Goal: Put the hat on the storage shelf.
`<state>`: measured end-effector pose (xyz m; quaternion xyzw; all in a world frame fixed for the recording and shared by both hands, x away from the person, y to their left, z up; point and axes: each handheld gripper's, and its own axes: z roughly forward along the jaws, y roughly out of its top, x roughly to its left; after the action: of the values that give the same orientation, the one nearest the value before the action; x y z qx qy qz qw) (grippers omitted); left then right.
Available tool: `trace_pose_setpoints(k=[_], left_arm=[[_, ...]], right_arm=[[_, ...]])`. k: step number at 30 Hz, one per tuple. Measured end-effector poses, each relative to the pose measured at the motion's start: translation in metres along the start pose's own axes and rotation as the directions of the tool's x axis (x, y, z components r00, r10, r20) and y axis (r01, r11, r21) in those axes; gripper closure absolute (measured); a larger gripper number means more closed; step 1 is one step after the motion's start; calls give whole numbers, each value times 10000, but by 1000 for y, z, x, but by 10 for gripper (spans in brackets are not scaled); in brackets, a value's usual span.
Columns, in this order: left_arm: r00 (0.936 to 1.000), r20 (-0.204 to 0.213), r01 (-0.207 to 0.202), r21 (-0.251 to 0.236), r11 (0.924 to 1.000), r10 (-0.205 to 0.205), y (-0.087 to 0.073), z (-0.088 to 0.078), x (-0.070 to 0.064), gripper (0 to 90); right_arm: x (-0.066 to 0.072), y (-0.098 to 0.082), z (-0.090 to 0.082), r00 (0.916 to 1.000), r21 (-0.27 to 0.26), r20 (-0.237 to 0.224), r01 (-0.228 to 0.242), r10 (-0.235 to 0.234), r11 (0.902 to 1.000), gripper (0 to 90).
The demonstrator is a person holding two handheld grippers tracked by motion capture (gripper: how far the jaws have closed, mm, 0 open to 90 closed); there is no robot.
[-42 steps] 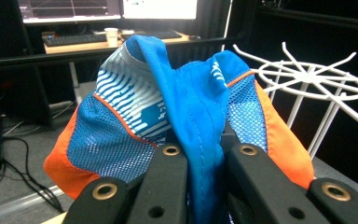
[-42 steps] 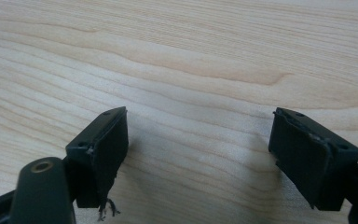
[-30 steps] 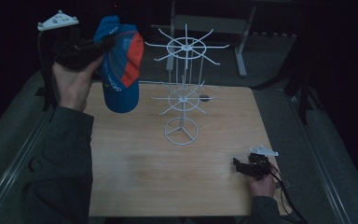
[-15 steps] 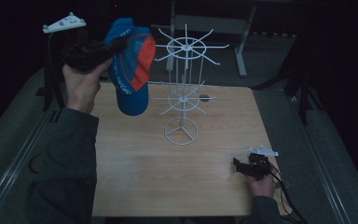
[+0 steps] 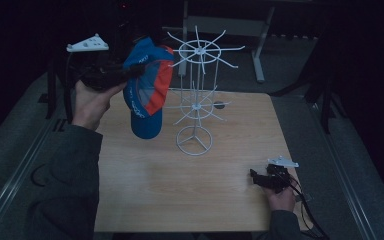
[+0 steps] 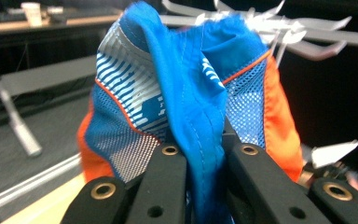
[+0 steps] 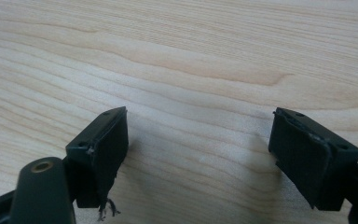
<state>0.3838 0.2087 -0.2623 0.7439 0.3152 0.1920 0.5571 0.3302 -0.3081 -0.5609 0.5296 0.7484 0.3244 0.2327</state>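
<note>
Left hand-held gripper (image 6: 200, 154) pinches the cap (image 5: 147, 90) beside the rack (image 5: 195, 95).

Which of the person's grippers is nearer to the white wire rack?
Left. The left gripper holds the cap up beside the white wire rack's top arms; the right gripper lies open on the table, nearer the person.

Right gripper (image 7: 198, 140) — jaws spread wide — over bare wooden table (image 7: 191, 60).

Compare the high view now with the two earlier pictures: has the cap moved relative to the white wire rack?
Yes. The cap, pinched in the left claw, has shifted right, closer to the white wire rack, whose base stands where it did on the table.
</note>
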Motion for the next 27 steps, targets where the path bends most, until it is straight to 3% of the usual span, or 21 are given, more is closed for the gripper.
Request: trace_pose_setpoints(k=[8,15,20,27], left_arm=[[9997,-216,-66,974,9952,88,-14,14,1,830],[9998,-157,-110,1261,9920,131,-16,20,-1,757],[9980,-461,-369,1472,9884,441,-16,20,-5,580],[9940,-990,-335,1232,9918,459,-15,17,-8,429]], right_arm=[[0,0,0,10000,-4,1,-8,8,10000,196],[0,0,0,10000,-5,1,-1,1,10000,196],[0,0,0,10000,-5,1,-8,8,10000,196],[0,0,0,10000,-2,0,-5,5,10000,196]])
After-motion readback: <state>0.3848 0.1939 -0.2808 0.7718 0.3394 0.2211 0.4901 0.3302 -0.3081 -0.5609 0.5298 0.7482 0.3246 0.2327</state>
